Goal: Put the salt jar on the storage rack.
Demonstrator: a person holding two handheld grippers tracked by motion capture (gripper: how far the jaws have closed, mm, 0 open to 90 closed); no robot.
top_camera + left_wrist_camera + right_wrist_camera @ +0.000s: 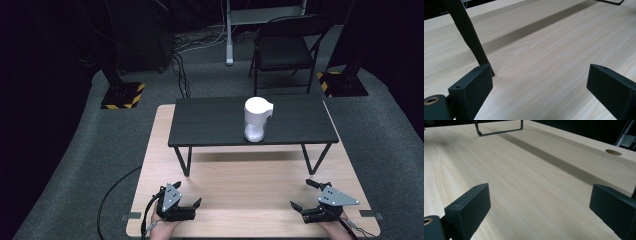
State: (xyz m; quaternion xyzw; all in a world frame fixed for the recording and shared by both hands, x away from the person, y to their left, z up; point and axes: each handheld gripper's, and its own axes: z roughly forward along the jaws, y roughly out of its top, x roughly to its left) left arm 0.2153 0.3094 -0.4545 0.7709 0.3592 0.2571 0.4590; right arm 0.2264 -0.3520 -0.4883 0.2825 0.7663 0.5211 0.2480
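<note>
Dark room; our left gripper [189, 202] and right gripper [300, 195] rest fingers apart, empty, well short of the white jug [256, 119]: nothing begun.

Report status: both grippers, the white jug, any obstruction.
Left gripper open, empty, low over the wooden table. Right gripper open, empty. White jug upright on the black shelf, untouched. Nothing in the way.

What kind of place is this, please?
Probably a recording studio or lab: black curtains, stand bases with hazard stripes, loose floor cables, and a wooden table set for two handheld grippers.
</note>
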